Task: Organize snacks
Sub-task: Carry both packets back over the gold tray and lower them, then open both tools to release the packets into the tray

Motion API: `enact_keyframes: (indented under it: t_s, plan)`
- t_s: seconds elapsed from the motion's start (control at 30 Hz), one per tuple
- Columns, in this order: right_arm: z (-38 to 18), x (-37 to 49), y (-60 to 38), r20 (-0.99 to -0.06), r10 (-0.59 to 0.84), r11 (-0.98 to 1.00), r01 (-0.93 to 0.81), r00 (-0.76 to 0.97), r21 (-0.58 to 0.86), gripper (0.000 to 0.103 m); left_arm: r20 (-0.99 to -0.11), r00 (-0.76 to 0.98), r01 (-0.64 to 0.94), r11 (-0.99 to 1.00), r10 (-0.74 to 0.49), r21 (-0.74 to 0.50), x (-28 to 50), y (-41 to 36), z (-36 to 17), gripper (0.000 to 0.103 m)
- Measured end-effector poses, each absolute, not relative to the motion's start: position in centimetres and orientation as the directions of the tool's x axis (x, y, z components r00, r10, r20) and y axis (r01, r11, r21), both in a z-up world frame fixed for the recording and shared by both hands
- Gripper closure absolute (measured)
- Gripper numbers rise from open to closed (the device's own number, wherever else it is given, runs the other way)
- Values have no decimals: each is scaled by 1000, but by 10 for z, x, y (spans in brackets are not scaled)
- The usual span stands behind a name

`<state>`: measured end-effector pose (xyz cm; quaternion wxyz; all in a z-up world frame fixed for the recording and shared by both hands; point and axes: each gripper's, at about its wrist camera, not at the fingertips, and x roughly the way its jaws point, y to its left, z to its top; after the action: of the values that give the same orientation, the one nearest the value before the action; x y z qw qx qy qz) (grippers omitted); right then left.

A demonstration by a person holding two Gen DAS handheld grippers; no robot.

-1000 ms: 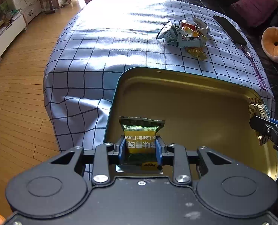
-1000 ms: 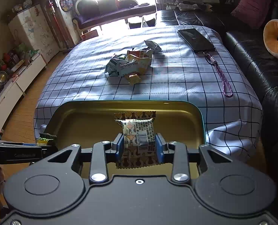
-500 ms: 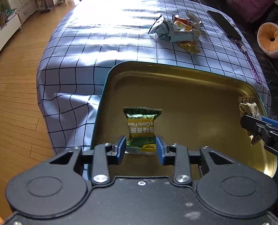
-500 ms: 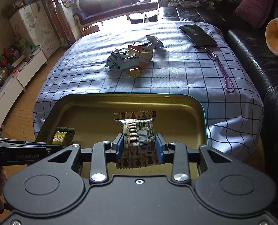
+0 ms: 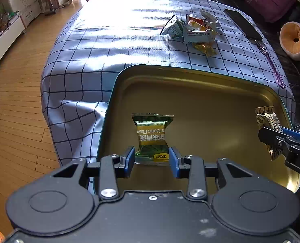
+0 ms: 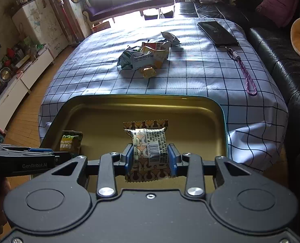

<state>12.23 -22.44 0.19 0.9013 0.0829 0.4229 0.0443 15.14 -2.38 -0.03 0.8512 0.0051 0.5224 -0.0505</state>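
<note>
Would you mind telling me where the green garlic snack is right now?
The green snack lies in the gold tray, near its left rim in the left wrist view, its near end between the left gripper's parted jaws, which have just been opening.

The tray (image 5: 200, 101) looks like metal, gold inside, smooth and a bit shiny. The green snack packet (image 5: 152, 137) in it is glossy plastic foil that crinkles at its ends. The brown patterned packet (image 6: 148, 145) is shiny wrapper too. The tablecloth (image 5: 113, 46) looks smooth, with a soft shine where sun hits it. The floor (image 5: 12, 105) is polished wood. The sofa (image 6: 281, 60) looks like shiny black leather. Both grippers are matt black plastic with silver metal screws.
</note>
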Motion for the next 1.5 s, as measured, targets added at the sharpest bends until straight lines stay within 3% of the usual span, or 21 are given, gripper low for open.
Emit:
enact_keyframes:
  t_s: [1.5]
  plan:
    - [3,127,-214,-771,143,987,-33,620,157,54,-864,499,21,998,-67,-65,150,-16,11,66]
